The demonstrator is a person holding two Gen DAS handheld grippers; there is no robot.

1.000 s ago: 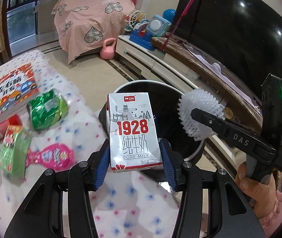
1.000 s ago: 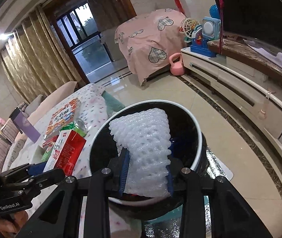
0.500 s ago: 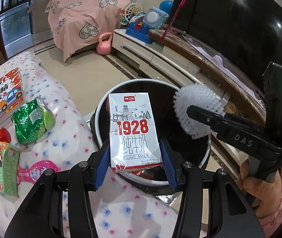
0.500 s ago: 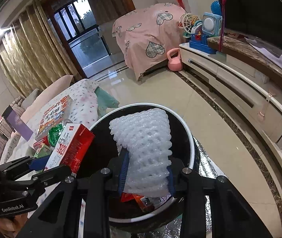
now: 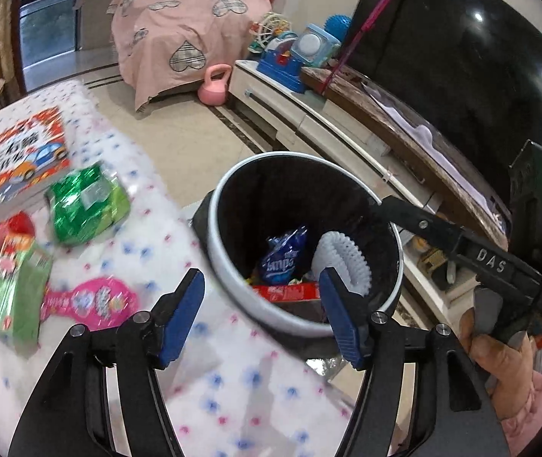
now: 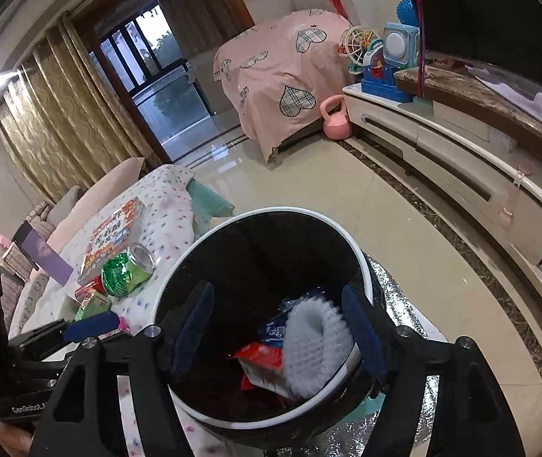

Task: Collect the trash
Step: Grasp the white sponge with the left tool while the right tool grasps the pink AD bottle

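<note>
Both the left gripper [image 5: 261,310] and right gripper [image 6: 278,329] are opening, empty, over the bin [image 5: 232,175] at frame centre (so trash lands inside).

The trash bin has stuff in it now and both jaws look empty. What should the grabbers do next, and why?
Probably swing the left gripper back to the dotted table for the green crinkly wrapper. Both sets of jaws are opening with nothing between them, the right gripper too. The white foam net and red carton already lie inside the bin, while wrappers remain on the table.
</note>
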